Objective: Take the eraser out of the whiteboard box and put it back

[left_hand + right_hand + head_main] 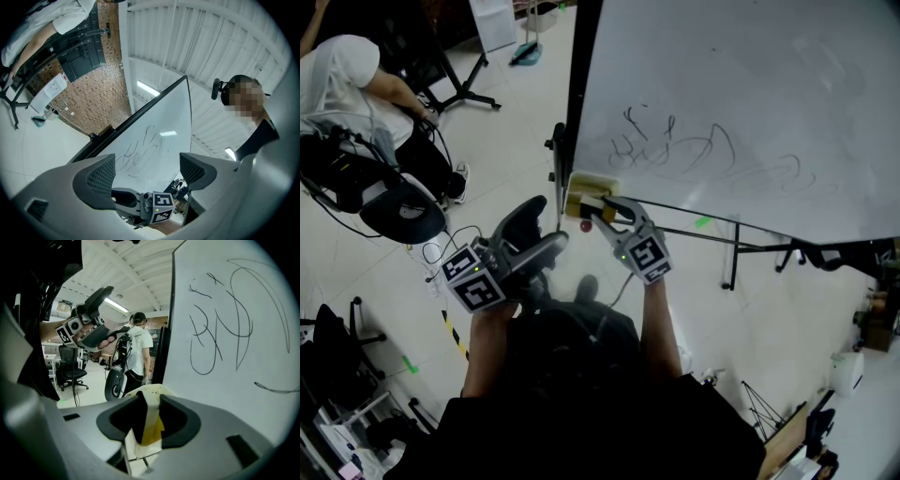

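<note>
Grey jaws partway closed, the right gripper (pixel 149 408) clamps a cream-and-yellow block eraser (pixel 150 427) at the lower corner of the scribbled whiteboard (pixel 750 84). A tan whiteboard box (pixel 592 184) sits just ahead of the jaws; whether the eraser is inside it cannot be told. Left of that tool, the left gripper (pixel 147 172) hangs open and empty, just clear of the board's black edge (pixel 579 84). Pale floor (pixel 516 141) lies open farther left, towards a seated person in white (pixel 342 75).

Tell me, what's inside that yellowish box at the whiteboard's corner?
The right tongs dip into the box, clamped on a pale, yellow-sided block, likely the eraser. The tongs cover the rest of the box's inside, so nothing else there can be seen.
</note>
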### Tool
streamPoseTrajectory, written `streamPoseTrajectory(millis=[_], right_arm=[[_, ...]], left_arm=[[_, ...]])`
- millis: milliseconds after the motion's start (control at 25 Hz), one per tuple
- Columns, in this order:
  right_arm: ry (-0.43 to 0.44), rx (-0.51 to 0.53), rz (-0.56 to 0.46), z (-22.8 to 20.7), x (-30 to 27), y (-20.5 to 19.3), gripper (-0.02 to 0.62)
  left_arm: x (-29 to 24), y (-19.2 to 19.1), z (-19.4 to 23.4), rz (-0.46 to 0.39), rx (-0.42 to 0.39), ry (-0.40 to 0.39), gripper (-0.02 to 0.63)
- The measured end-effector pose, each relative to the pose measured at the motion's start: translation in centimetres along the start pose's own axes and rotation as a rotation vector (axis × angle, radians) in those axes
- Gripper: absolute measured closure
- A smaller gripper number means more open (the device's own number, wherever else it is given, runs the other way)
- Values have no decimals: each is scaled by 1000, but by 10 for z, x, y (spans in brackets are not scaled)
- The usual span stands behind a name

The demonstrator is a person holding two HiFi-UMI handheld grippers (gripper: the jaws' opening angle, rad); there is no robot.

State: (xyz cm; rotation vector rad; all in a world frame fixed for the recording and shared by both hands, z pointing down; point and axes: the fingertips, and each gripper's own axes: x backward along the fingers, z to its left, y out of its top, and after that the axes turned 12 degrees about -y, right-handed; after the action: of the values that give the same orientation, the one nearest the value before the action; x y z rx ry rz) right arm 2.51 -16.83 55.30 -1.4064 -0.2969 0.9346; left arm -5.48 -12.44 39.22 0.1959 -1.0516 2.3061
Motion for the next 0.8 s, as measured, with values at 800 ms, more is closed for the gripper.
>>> streamPoseTrajectory(millis=[800], right_arm=[[-26, -56, 16, -9, 1, -7, 390]], left_arm=[[-3, -4, 1, 5, 6, 2, 179]])
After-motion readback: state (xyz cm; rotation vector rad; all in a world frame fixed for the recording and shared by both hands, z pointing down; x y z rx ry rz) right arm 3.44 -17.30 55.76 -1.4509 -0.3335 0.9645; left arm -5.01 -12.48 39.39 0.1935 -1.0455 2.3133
